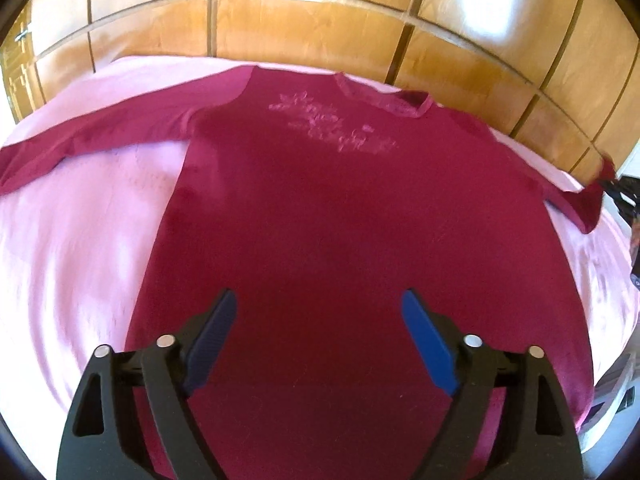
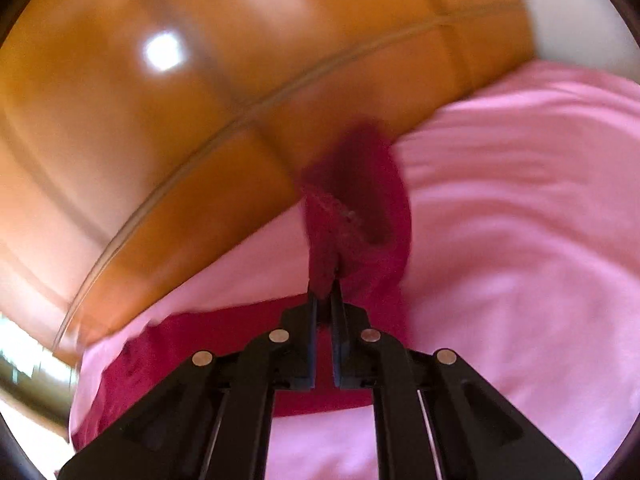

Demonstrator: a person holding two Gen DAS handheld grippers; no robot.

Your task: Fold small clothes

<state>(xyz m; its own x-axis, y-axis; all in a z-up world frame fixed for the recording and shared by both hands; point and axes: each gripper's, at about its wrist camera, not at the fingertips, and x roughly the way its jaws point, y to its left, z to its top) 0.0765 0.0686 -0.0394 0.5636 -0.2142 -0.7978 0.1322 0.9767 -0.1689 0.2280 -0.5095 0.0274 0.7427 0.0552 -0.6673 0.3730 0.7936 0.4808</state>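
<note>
A dark magenta long-sleeved shirt (image 1: 320, 200) lies spread flat, front up, on a pink bed sheet (image 1: 80, 220), with a pale print on its chest and the left sleeve stretched out sideways. My left gripper (image 1: 319, 296) hovers open over the shirt's lower body, its blue pads wide apart with nothing between them. In the right wrist view my right gripper (image 2: 325, 290) is shut on the end of the shirt's other sleeve (image 2: 356, 208), which hangs lifted off the sheet (image 2: 520, 200). That view is blurred.
Glossy wooden panels (image 1: 320, 20) rise right behind the bed along its far edge, and they fill the upper left of the right wrist view (image 2: 160, 120). Dark objects (image 1: 628, 200) show past the bed's right edge.
</note>
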